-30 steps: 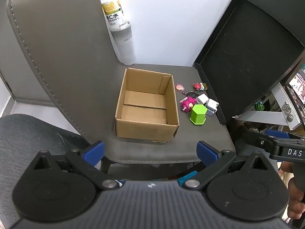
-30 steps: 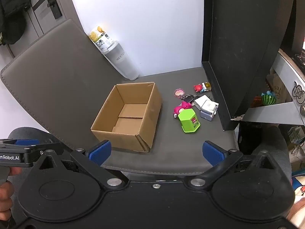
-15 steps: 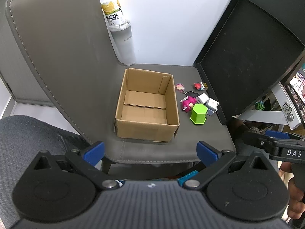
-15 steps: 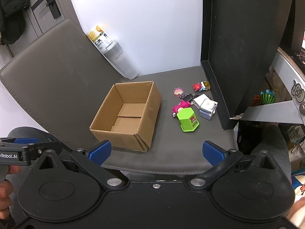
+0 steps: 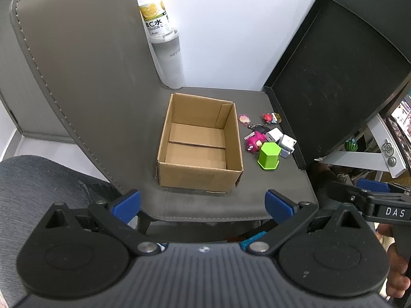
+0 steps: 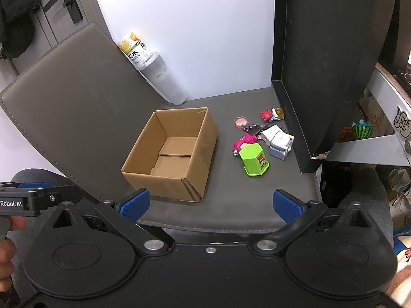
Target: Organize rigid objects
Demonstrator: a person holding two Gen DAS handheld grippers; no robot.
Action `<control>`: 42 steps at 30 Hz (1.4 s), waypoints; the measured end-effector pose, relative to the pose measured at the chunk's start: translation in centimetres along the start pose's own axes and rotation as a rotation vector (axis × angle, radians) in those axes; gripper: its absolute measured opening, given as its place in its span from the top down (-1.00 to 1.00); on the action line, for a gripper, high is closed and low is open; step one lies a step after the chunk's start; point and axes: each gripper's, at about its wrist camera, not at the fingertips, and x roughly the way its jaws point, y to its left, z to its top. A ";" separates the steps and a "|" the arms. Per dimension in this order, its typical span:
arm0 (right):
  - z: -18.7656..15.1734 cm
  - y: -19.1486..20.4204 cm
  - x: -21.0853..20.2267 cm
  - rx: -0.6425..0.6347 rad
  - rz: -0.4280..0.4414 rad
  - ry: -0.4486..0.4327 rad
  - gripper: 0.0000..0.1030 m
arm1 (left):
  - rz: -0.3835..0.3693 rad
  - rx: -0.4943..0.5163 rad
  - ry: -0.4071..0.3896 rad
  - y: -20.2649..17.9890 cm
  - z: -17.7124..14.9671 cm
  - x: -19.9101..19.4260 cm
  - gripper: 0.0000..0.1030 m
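Blue-tipped claws [image 5: 203, 204] [image 6: 210, 204] gape wide, level, before chair [image 6: 231, 205].

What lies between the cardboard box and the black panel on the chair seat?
Toys: a green hexagonal container, pink figure, white cubes, keychain charms. Both views show them on the seat.

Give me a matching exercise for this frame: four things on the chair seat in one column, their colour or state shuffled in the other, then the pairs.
Things:
1. cardboard box
2. hexagonal container
3. bottle
4. pig-like toy

States:
A. pink, beside the green item
B. open and empty
C. leaning against the chair back
D. green, standing upright

Pairs: 1-B, 2-D, 3-C, 4-A
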 end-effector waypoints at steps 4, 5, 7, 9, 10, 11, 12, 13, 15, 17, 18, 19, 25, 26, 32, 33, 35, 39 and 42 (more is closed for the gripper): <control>0.0 0.0 0.1 -0.001 -0.001 0.003 -1.00 | -0.003 0.005 0.006 0.0 0.1 0.1 -0.98; -0.1 0.1 0.1 -0.002 -0.002 0.002 -1.00 | -0.003 0.007 0.006 0.0 0.1 0.1 -0.98; -0.1 0.0 0.1 -0.003 -0.001 0.002 -1.00 | -0.005 0.008 0.007 0.1 0.1 0.1 -0.98; -0.1 0.0 0.2 -0.004 -0.005 0.003 -1.00 | -0.004 0.010 0.008 0.0 0.1 0.1 -0.98; -0.1 0.0 0.2 -0.004 -0.005 0.004 -1.00 | -0.003 0.011 0.008 0.0 0.1 0.1 -0.98; -0.2 0.0 0.2 -0.005 -0.004 0.005 -1.00 | -0.002 0.010 0.008 0.0 0.1 0.1 -0.98; -0.2 0.1 0.2 -0.007 -0.003 0.005 -1.00 | -0.001 0.009 0.009 0.1 0.1 0.1 -0.98; -0.2 0.1 0.2 -0.009 -0.004 0.005 -1.00 | -0.002 0.010 0.010 0.1 0.1 0.1 -0.98; -0.2 0.1 0.2 -0.010 -0.005 0.006 -1.00 | -0.003 0.012 0.011 0.1 0.2 0.1 -0.98; -0.2 0.1 0.2 -0.009 -0.004 0.007 -1.00 | -0.005 0.014 0.011 0.1 0.2 0.1 -0.98; -0.2 0.1 0.2 -0.010 -0.004 0.008 -1.00 | -0.006 0.015 0.012 0.2 0.2 0.1 -0.98; -0.2 0.1 0.2 -0.010 -0.004 0.007 -1.00 | -0.006 0.015 0.012 0.2 0.1 0.1 -0.98; -0.3 0.1 0.2 -0.007 -0.004 0.010 -1.00 | -0.008 0.015 0.014 0.2 0.1 0.1 -0.98; -0.3 0.1 0.3 -0.007 -0.004 0.010 -1.00 | -0.008 0.015 0.014 0.2 0.1 0.1 -0.98; -0.3 0.1 0.3 -0.007 -0.005 0.010 -1.00 | -0.007 0.017 0.014 0.2 0.1 0.1 -0.98; -0.3 0.1 0.3 -0.007 -0.005 0.010 -1.00 | -0.007 0.017 0.014 0.2 0.0 0.1 -0.98; -0.3 0.1 0.3 -0.006 -0.006 0.010 -1.00 | -0.007 0.016 0.013 0.2 0.1 0.1 -0.98; -0.3 0.0 0.3 -0.003 -0.007 0.010 -1.00 | -0.007 0.017 0.013 0.2 0.0 0.1 -0.98; -0.3 0.0 0.3 -0.002 -0.007 0.010 -1.00 | -0.007 0.017 0.014 0.2 0.1 0.1 -0.98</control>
